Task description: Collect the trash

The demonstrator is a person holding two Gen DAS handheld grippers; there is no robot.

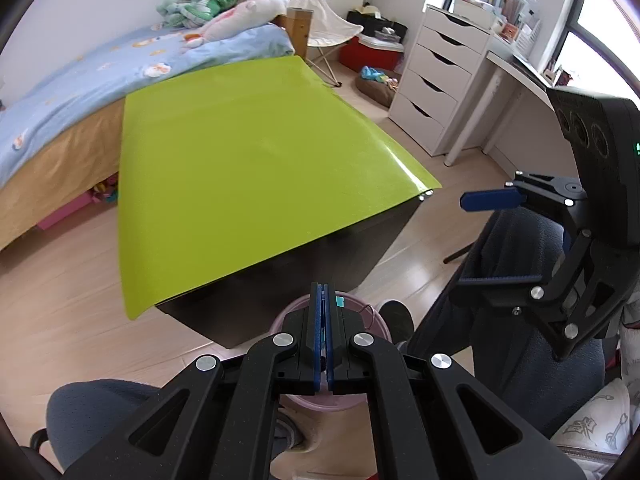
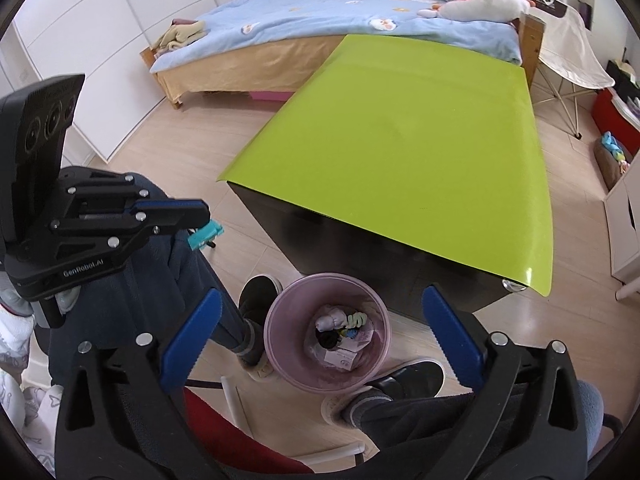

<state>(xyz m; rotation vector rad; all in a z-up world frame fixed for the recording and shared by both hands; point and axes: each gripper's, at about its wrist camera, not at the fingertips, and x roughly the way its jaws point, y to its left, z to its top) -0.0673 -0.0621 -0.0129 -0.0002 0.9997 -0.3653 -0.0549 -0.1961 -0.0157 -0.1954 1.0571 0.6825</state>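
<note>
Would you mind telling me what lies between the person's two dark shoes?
In the right wrist view, the translucent pink plastic trash bin, holding crumpled wrappers and scraps, stands on the wooden floor between the left shoe and the right shoe.

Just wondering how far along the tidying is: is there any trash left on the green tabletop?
No, the green tabletop shows bare in the right wrist view, and the scraps lie inside the pink bin on the floor.
</note>
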